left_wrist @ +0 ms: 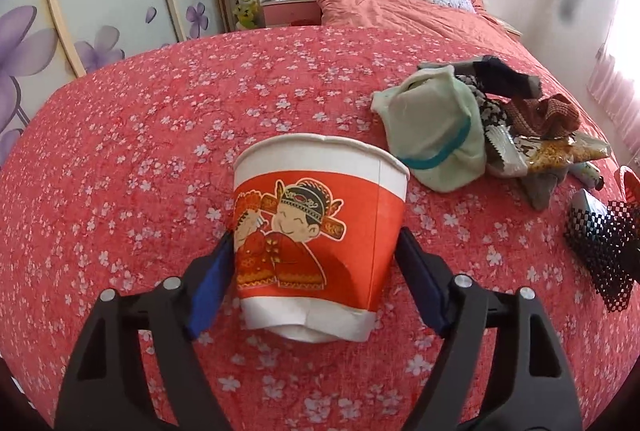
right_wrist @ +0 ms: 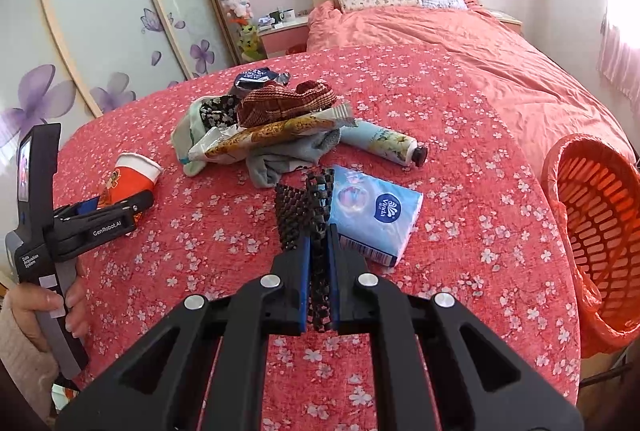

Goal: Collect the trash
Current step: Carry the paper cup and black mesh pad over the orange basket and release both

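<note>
We see a bed (right_wrist: 460,135) covered by a red blanket with small white flowers, and we take the paper cup (left_wrist: 320,235) as our landmark. The cup is red and white with a cartoon couple printed on it, and it stands between the two blue pads of the left gripper (left_wrist: 316,271). The jaws are spread wide on both sides of its lower half. The left pad seems to touch the cup wall, while at the right pad we cannot tell if there is contact.

To the right of the cup, and a little further up the bed, there is a heap: a pale green cloth (left_wrist: 436,135), a brown knitted piece (right_wrist: 288,103), a crumpled snack wrapper (right_wrist: 272,135) with a yellow pattern, and a grey cloth under them. Just beside this heap lies a hand cream tube (right_wrist: 384,143) with a dark cap. Nearer to us than the heap we find a blue tissue pack (right_wrist: 376,215).

The right gripper (right_wrist: 319,271) has its jaws pressed together on a black net-like piece (right_wrist: 308,207), which sticks out above the fingertips and partly hides the tissue pack behind it.

Far to the right of the cup, at the edge of the bed, an orange basket (right_wrist: 600,223) with a red bag as lining is tilted with its opening toward the bed.
</note>
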`<state>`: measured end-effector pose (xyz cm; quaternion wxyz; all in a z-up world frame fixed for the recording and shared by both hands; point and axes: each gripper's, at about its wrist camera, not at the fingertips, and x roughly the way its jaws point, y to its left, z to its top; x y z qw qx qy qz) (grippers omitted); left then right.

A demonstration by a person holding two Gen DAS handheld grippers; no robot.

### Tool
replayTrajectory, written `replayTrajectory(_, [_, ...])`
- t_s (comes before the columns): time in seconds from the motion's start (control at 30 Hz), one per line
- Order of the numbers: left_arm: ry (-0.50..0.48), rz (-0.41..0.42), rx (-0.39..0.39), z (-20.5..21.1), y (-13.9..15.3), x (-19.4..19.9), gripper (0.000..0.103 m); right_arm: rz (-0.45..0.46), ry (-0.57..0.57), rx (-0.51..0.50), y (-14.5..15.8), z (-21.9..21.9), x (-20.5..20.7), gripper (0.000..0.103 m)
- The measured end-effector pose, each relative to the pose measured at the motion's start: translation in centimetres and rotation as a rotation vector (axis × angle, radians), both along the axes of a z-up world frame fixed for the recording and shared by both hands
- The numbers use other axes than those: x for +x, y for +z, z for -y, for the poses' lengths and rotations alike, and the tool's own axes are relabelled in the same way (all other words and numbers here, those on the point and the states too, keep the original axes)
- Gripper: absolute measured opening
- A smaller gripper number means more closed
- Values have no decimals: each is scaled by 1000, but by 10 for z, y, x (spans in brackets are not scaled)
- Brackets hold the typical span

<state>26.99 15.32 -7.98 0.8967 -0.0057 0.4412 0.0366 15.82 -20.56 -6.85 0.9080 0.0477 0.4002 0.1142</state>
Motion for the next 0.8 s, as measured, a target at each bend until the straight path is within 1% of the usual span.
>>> replayTrajectory(0.13, [-14,43,15,4,14,-9,76,29,-1,21,13,6,-6,8])
replayTrajectory(0.4, [-52,147,12,31,64,-33,76,120,-32,55,50,26,-22,8])
replayTrajectory(0.6, [-110,203,2,66,98,-48,76,183,-79,65,70,50,-37,8])
replayTrajectory(0.8, [-190,250,7,113,118,-63,76,244,-147,64,86,81,-51,8])
